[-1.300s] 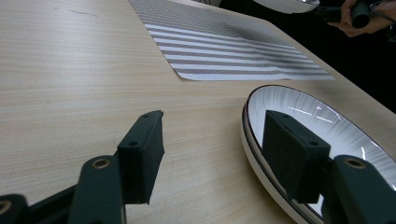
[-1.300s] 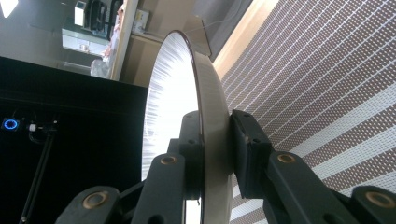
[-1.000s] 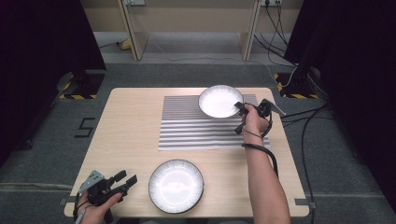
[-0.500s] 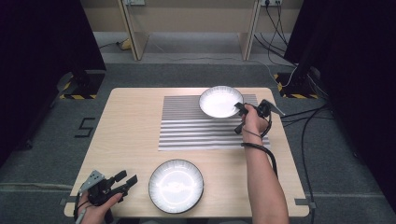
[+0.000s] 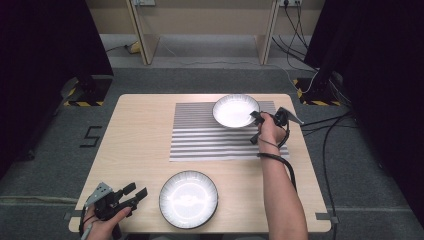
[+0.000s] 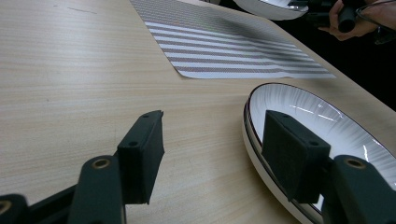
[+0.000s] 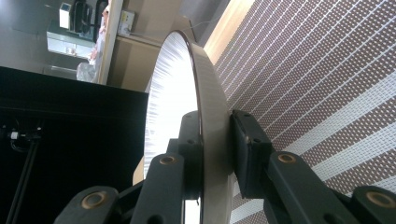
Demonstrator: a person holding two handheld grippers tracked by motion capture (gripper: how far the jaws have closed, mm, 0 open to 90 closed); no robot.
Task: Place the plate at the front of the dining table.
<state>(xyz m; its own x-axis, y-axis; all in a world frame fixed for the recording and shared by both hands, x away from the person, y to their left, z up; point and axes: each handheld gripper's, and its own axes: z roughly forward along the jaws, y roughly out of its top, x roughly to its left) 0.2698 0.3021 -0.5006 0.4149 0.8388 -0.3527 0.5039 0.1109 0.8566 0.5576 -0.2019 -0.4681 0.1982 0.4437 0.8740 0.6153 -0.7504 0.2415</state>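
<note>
A white ribbed plate point(image 5: 235, 110) sits at the far right of the striped placemat point(image 5: 210, 137). My right gripper point(image 5: 257, 119) is shut on its right rim. In the right gripper view the two black jaws pinch the plate's rim point(image 7: 212, 116) from both sides. A second plate with a dark rim point(image 5: 188, 198) lies near the table's front edge. My left gripper point(image 5: 136, 192) hovers open to its left, jaws pointing toward it. In the left gripper view the right pad point(image 6: 292, 158) stands in front of that plate's rim point(image 6: 252, 140), and the left pad point(image 6: 142, 151) is over bare wood.
The wooden table point(image 5: 135, 145) stands on grey carpet. Cables point(image 5: 325, 125) trail off its right side. Dark curtains flank both sides and wooden furniture legs point(image 5: 142, 35) stand behind. Bare wood lies left of the placemat.
</note>
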